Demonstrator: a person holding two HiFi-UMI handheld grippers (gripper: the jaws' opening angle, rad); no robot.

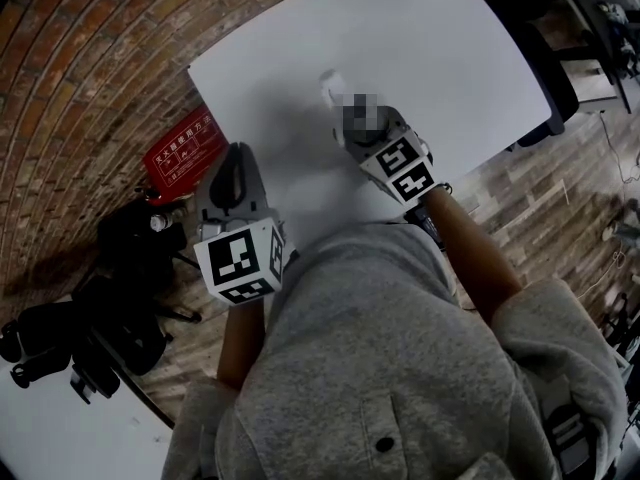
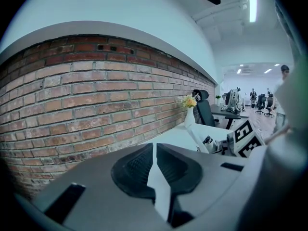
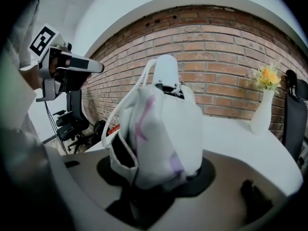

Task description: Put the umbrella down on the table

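The folded umbrella (image 3: pixel 159 129) is white with purple marks, a rounded white handle on top and a white cord loop. My right gripper (image 3: pixel 161 177) is shut on its body and holds it upright. In the head view the umbrella (image 1: pixel 328 86) sticks out ahead of the right gripper (image 1: pixel 352 126), above the near middle of the white table (image 1: pixel 450 58). Whether it touches the tabletop cannot be told. My left gripper (image 1: pixel 232 173) hangs by the table's left corner. Its pads (image 2: pixel 139 165) meet at the tips with nothing between them.
A white vase with yellow flowers (image 3: pixel 263 110) stands at the table's far end by the brick wall (image 2: pixel 86 100). A red sign (image 1: pixel 182 148) and dark gear (image 1: pixel 120 268) lie on the floor to the left. A black office chair (image 1: pixel 552 68) stands beyond the table's right side.
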